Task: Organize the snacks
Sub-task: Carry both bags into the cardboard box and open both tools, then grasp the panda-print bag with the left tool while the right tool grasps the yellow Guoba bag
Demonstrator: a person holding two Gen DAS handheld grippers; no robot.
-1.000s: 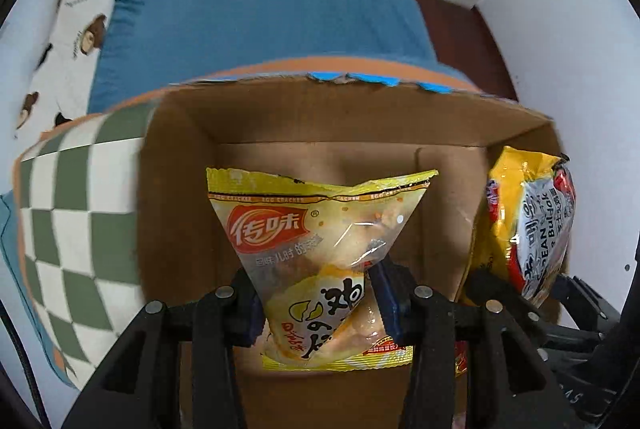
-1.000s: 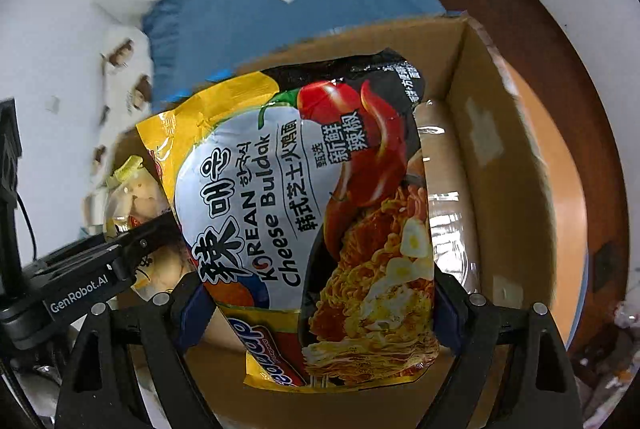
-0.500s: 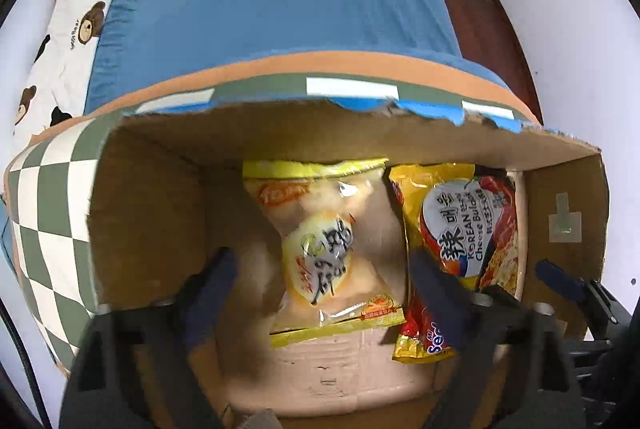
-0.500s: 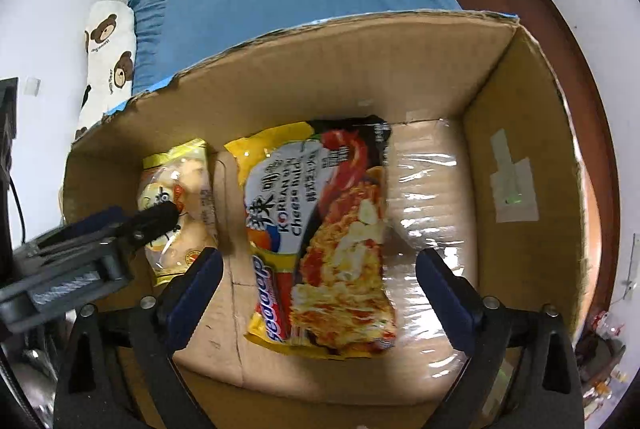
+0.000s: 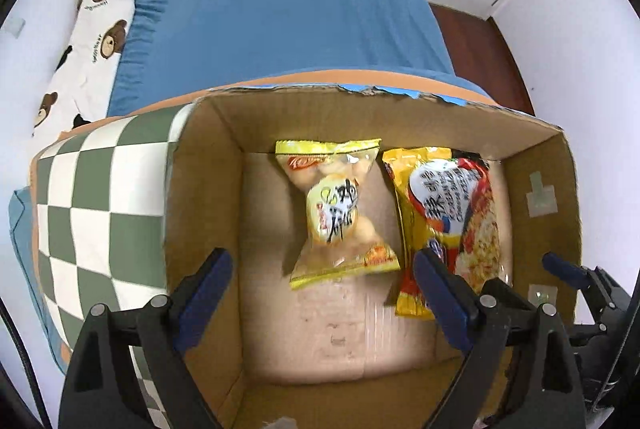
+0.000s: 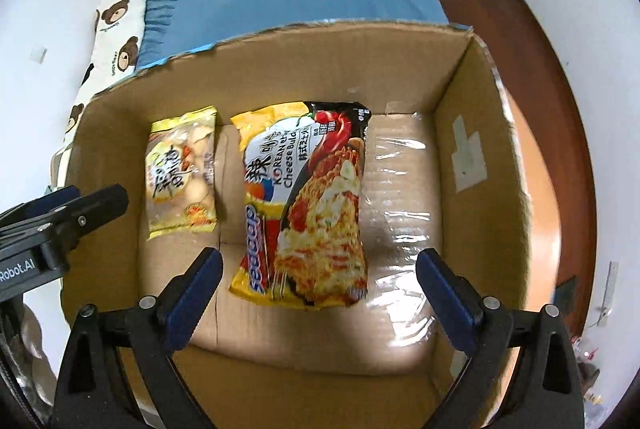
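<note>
Lying flat on the cardboard box (image 6: pixel 476 133) floor, the yellow snack bag (image 5: pixel 340 217) sits just beside the noodle packet (image 6: pixel 308 205). Both the left tongs (image 5: pixel 320 293) and right tongs (image 6: pixel 318 289) hang above, spread wide and gripping nothing, having just been opening.

yellow snack bag (image 5: pixel 340 213) flat, box floor | noodle packet (image 6: pixel 308 205) beside, seemingly apart

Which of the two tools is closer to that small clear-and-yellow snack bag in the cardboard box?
Left. The left tool hangs open directly above the small clear-and-yellow snack bag. The right tool hangs open over the neighbouring red-and-yellow noodle packet, off to the bag's side.
</note>
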